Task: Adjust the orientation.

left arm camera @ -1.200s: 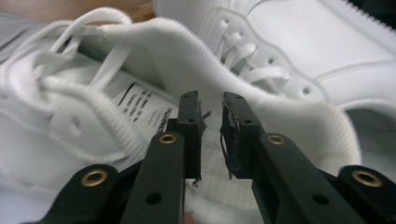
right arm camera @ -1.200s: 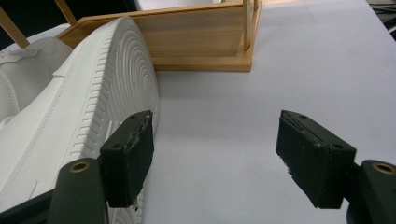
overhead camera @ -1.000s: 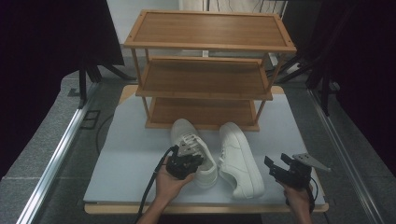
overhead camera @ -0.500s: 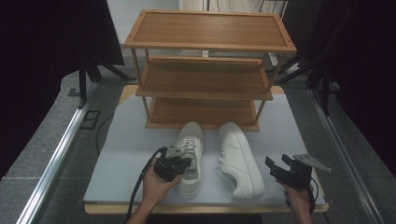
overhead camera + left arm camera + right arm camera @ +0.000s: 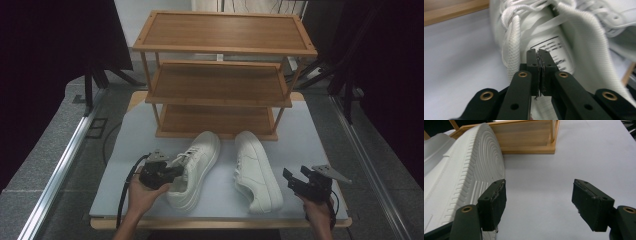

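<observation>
Two white sneakers lie on the grey table top in front of a wooden shoe rack (image 5: 220, 85). The left sneaker (image 5: 197, 167) stands on its sole, toe pointing toward the rack. My left gripper (image 5: 175, 172) is at its left side, shut on the sneaker's collar edge (image 5: 511, 50); the left gripper view has the jaws pressed together (image 5: 539, 53) over the labelled insole. The right sneaker (image 5: 255, 170) is tipped on its side, its ribbed sole (image 5: 471, 177) facing my right gripper (image 5: 295, 182). That gripper (image 5: 539, 202) stands open just right of the sole, holding nothing.
The rack has three shelves; its bottom shelf (image 5: 215, 120) is just behind the sneakers' toes, and its base corner (image 5: 549, 147) appears in the right gripper view. The table's front edge (image 5: 220, 222) runs close under both hands. A metal rail (image 5: 60, 170) lines the floor on the left.
My left gripper has moved left with the left sneaker in it, and the sneaker's toe has swung to the right toward the other shoe. The right gripper has stayed put.
</observation>
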Demonstrator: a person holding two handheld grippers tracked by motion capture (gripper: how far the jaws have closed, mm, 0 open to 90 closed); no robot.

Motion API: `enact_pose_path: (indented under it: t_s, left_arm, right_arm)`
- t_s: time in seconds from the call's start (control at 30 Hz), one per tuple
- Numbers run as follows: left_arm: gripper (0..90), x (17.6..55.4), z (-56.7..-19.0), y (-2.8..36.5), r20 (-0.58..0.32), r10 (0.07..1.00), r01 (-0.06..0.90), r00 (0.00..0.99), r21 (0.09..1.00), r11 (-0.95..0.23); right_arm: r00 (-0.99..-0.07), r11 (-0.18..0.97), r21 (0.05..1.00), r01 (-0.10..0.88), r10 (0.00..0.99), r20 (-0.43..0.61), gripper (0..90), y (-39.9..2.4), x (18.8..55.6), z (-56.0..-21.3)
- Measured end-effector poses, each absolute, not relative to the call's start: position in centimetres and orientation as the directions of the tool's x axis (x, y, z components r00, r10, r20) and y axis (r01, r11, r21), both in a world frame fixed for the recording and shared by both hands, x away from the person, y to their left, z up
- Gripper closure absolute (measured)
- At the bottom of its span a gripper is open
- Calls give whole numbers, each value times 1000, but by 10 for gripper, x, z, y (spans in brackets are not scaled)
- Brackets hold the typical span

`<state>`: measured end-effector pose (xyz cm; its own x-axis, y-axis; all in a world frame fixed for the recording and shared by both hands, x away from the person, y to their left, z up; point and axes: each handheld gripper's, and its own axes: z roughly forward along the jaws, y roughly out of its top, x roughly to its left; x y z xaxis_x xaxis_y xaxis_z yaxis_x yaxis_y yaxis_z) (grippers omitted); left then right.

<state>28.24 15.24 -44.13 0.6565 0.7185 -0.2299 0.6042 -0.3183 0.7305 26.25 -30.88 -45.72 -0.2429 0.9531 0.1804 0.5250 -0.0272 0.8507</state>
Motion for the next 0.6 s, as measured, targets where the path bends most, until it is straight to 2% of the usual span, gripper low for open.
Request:
enact_pose_path:
  t_s: [0.2,0.3,0.33,0.37,0.4,0.43,0.57,0.6]
  left_arm:
    - [831,278,-439,131,-209,685,575,698,734,-362]
    - [828,274,-436,128,-180,705,566,686,741,-362]
    - [782,273,-435,129,-188,702,562,687,749,-350]
    - [782,270,-434,130,-199,697,557,689,761,-334]
    - [679,265,-430,132,-222,684,549,695,779,-304]
    - [658,265,-430,132,-222,684,549,695,779,-304]
    - [582,246,-415,129,-126,756,471,643,843,-260]
    - [556,246,-415,129,-126,756,471,643,843,-260]
  right_arm:
    - [-245,-25,850,526,953,180,275,-309,262,-458]
    - [-237,-34,851,524,954,184,275,-312,261,-457]
    - [-230,-42,851,523,955,188,276,-314,261,-457]
    - [-230,-42,851,523,955,188,276,-314,261,-457]
    - [-225,-48,852,521,955,192,276,-316,261,-457]
    - [-225,-48,852,521,955,192,276,-316,261,-457]
    - [-222,-49,854,518,956,190,276,-315,261,-457]
    - [-222,-48,855,517,957,188,276,-314,261,-457]
